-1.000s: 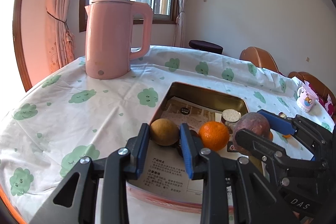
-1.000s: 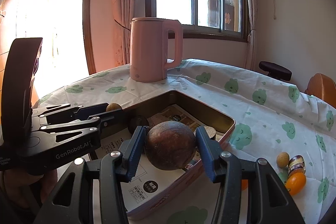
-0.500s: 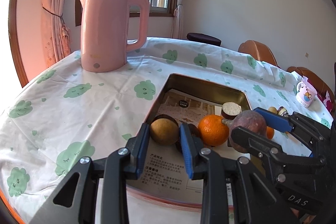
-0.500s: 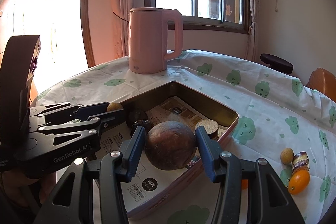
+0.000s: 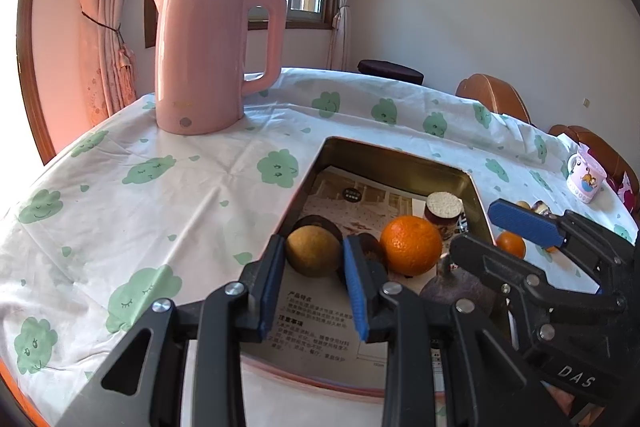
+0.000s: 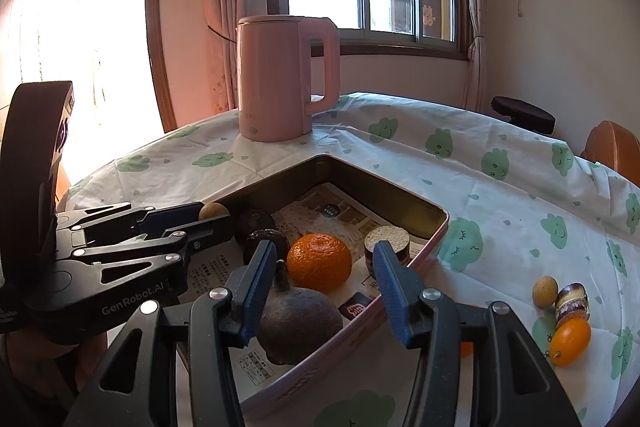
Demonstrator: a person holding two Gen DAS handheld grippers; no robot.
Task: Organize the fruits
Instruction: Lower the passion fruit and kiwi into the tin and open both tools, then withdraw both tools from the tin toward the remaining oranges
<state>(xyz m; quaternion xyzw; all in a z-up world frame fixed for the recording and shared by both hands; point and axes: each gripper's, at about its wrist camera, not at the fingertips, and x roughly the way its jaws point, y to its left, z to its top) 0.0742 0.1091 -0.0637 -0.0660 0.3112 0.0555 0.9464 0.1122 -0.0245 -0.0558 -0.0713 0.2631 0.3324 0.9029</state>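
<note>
Resting in the tin (image 6: pixel 434 227), the dark purple fruit (image 6: pixel 298 323) sits just below my right tongs (image 6: pixel 324 287), whose pads are spread wide and hold nothing. My left tongs (image 5: pixel 314 267) pinch one small tan fruit (image 5: pixel 312 255) above the tin's near corner. One orange (image 6: pixel 319 262) lies inside; outside lie a kumquat (image 6: pixel 570 341), a little tan fruit (image 6: pixel 545 291) and a wrapped sweet (image 6: pixel 572 301).

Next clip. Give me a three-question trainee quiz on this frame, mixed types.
1. True or false: the right claw is clamped on the dark passion fruit.
2. What does the left claw grip? A) the orange B) a tan round fruit C) the mug
3. Fill in: the pink kettle stands ___ the tin.
Key: 1 false, jaws open, fruit lying in the tin; 2 B; 3 outside.
</note>
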